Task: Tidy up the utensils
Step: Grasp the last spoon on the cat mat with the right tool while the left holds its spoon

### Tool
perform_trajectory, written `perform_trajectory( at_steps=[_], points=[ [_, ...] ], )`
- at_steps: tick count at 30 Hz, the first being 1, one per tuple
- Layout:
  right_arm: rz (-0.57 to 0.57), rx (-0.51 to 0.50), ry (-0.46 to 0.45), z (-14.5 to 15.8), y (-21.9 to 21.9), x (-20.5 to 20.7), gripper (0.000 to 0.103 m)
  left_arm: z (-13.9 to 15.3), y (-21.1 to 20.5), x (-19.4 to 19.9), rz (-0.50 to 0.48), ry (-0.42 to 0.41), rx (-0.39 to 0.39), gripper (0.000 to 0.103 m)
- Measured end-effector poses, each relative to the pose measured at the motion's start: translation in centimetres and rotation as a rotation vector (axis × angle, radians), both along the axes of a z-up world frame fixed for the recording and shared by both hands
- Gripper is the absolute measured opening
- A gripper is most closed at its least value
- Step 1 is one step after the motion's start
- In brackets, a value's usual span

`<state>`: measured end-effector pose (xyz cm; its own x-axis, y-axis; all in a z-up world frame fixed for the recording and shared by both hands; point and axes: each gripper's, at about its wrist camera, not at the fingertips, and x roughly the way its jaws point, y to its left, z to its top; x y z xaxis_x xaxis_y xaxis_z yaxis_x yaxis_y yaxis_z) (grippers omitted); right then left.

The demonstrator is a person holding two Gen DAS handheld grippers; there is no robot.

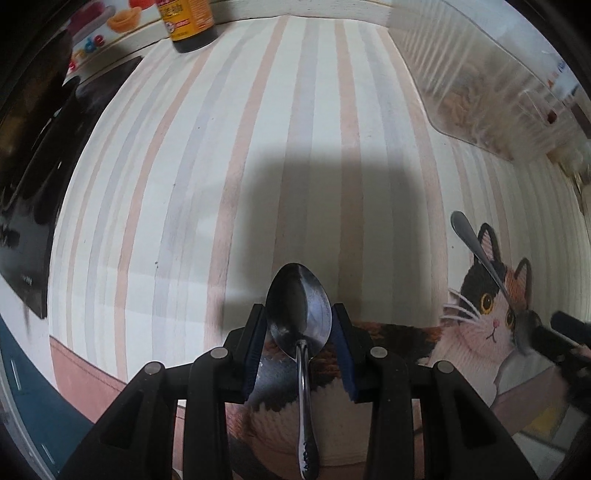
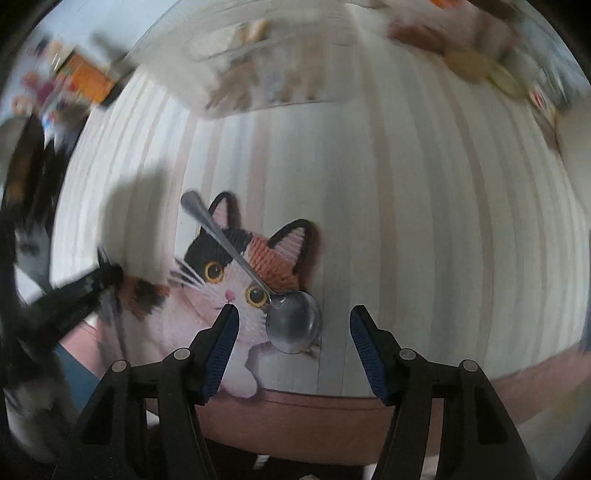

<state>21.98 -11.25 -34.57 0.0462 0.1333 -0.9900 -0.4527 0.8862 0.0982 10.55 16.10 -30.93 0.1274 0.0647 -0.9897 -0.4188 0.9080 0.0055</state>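
A metal spoon (image 1: 300, 314) stands bowl-forward between the blue pads of my left gripper (image 1: 299, 317), which is shut on it; its handle runs back toward the camera. Below lies a striped placemat (image 1: 258, 147) with a cat picture. A second spoon (image 2: 291, 321) lies flat on the cat's face, handle pointing up-left. My right gripper (image 2: 294, 312) hangs over that spoon's bowl, open, its pads well clear of the bowl on both sides. In the left wrist view the second spoon (image 1: 476, 251) shows at the right, with the right gripper (image 1: 554, 332) over its bowl end.
A dark bottle with a yellow label (image 1: 188, 22) stands at the mat's far edge. A clear plastic container (image 1: 480, 85) sits at the far right. A black object (image 1: 29, 184) borders the mat on the left. The left gripper (image 2: 92, 288) appears blurred in the right wrist view.
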Motion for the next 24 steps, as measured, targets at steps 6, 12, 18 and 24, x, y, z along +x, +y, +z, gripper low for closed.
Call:
perform_trajectory(
  at_steps=[6,12,18,24],
  points=[
    [0.119,-0.075,-0.110,-1.3,3.9,-3.2,0.051,-0.2,0.2,0.5,-0.051,-0.010,0.003,0.032],
    [0.037,-0.092,-0.132,-1.0,5.9,-3.5,0.041,-0.3,0.0,0.5,-0.069,-0.019,-0.003,0.032],
    [-0.044,-0.038,-0.102,0.0,6.1,-3.1,0.007,0.1,0.5,0.4,-0.068,-0.035,-0.036,0.032],
    [0.023,-0.040,-0.017,-0.8,6.8,-1.5,0.050,0.2,2.0,0.0,-0.064,-0.041,-0.040,0.032]
  ],
)
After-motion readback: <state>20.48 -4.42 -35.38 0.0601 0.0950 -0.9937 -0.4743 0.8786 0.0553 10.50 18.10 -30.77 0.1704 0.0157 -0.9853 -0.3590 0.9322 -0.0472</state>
